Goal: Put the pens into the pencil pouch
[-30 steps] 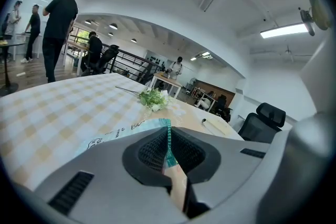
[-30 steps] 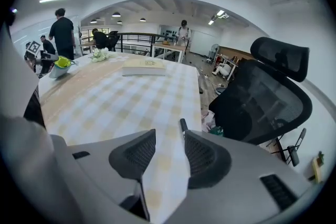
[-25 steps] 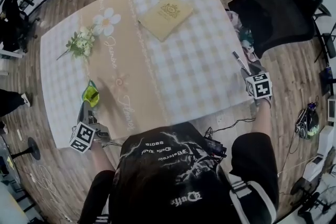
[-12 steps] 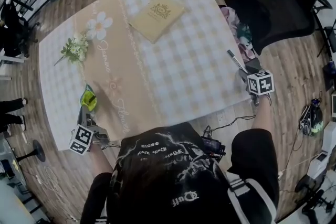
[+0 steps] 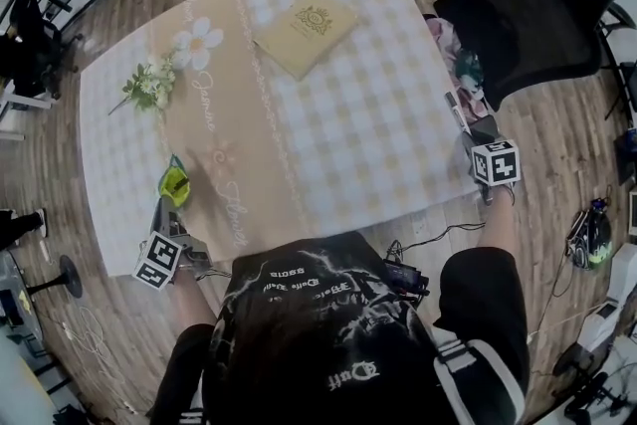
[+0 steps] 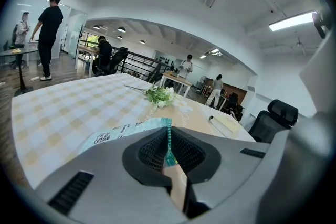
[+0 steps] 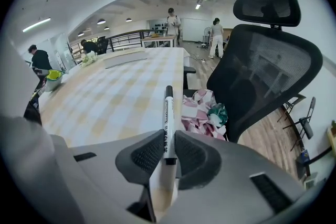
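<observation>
A white marker pen (image 7: 167, 118) with a black cap sticks out between the pads of my right gripper (image 7: 167, 152). Those jaws are closing and the pads touch the pen on both sides. In the head view this gripper (image 5: 476, 132) hangs at the table's right edge, with the pen (image 5: 454, 107) pointing away from me. The pencil pouch (image 5: 173, 182), green and teal, lies near the table's front left corner. My left gripper (image 5: 164, 214) is shut on its near edge. In the left gripper view the pouch's teal fabric (image 6: 126, 131) runs into the left gripper (image 6: 169, 152).
The checked tablecloth (image 5: 348, 134) carries a tan book (image 5: 306, 30) at the back and a flower sprig (image 5: 151, 85) at the left. A black office chair (image 5: 528, 5) with a pink checked cloth (image 5: 460, 65) stands just right of the table. People stand in the room beyond.
My right gripper has sunk a little at the table's right edge, and its jaws have narrowed onto the pen. The left gripper and pouch stay put.
</observation>
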